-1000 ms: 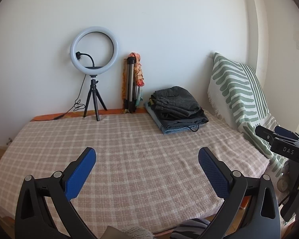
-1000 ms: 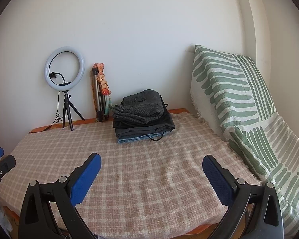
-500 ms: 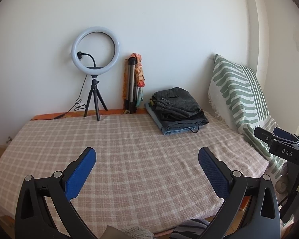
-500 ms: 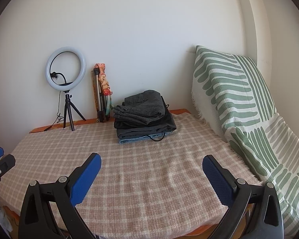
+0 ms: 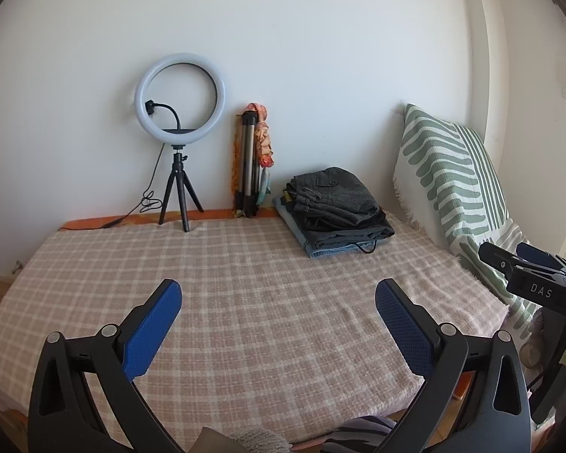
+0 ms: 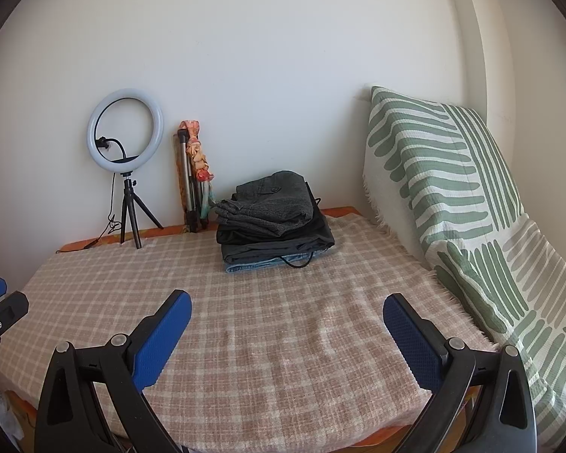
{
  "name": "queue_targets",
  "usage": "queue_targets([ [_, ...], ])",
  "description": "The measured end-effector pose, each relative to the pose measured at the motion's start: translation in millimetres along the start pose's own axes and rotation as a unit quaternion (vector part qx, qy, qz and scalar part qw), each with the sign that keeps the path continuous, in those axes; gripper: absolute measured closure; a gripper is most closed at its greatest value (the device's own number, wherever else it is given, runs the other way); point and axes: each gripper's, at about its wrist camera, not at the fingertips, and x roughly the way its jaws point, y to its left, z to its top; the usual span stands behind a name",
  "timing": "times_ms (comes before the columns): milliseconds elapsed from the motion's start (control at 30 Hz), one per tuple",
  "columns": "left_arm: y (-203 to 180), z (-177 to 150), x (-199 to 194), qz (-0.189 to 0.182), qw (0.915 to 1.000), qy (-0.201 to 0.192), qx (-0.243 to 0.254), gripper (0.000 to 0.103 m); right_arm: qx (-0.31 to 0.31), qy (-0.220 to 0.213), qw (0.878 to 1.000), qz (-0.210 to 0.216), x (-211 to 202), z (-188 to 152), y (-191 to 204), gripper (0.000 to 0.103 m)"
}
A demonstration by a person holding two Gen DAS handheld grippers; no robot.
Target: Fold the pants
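We see soft folded pants [image 5: 334,209] stacked at the back of the checked bed [image 5: 245,302]; round lamp [image 5: 180,99] nearby | left gripper [image 5: 278,298] wide, empty, above bed | right gripper [image 6: 287,307] wide, empty

A plain white wall [image 5: 283,56] backs a bed under a pink checked blanket [image 5: 245,302]. A ring light [image 5: 180,102] on its small tripod and a folded tripod [image 5: 247,166] stand against it; a green-striped cushion [image 6: 426,173] leans right, in daylight

Both wrist views face wall across bed [image 5: 245,302], sharing pants stack [image 6: 275,222].
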Motion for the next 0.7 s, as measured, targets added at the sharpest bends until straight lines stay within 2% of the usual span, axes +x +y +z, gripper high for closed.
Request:
queue_targets([
  [700, 0.6, -0.3, 0.1, -0.003, 1.0000, 0.002, -0.002, 0.001, 0.000, 0.003, 1.000, 0.000, 2.2, -4.0, 1.2, 0.000],
])
